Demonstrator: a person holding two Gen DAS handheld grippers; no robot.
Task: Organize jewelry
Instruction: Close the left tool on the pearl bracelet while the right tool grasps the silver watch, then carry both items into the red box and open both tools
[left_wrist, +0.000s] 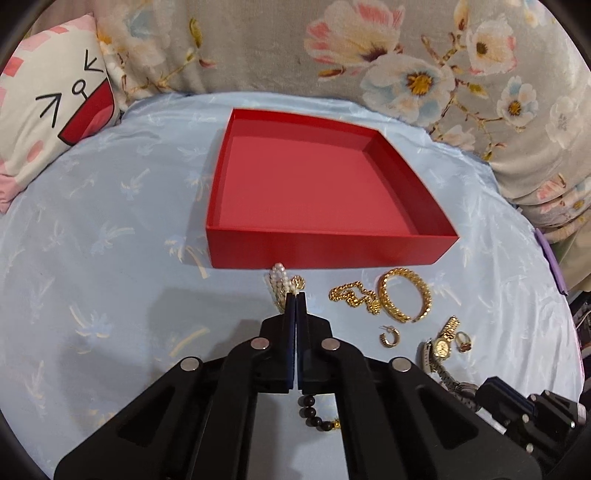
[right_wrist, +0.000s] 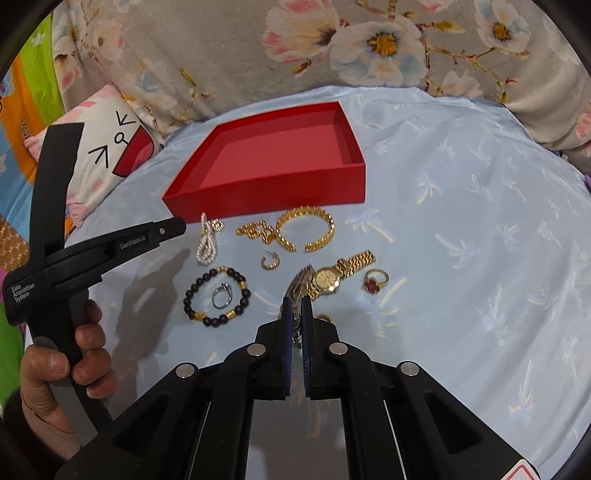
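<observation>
An empty red tray lies on the pale blue bed cover. Jewelry is spread in front of it. My left gripper is shut and hangs just short of a pearl bracelet; a strip of cloth shows between tip and pearls in the right wrist view. My right gripper is shut on the band of a silver watch. Beside it lie a gold watch, a red-stone ring and a gold bangle.
A gold chain, a hoop earring, a black bead bracelet and a silver ring lie near my grippers. A person's hand holds the left gripper. A cartoon pillow and a floral blanket border the bed.
</observation>
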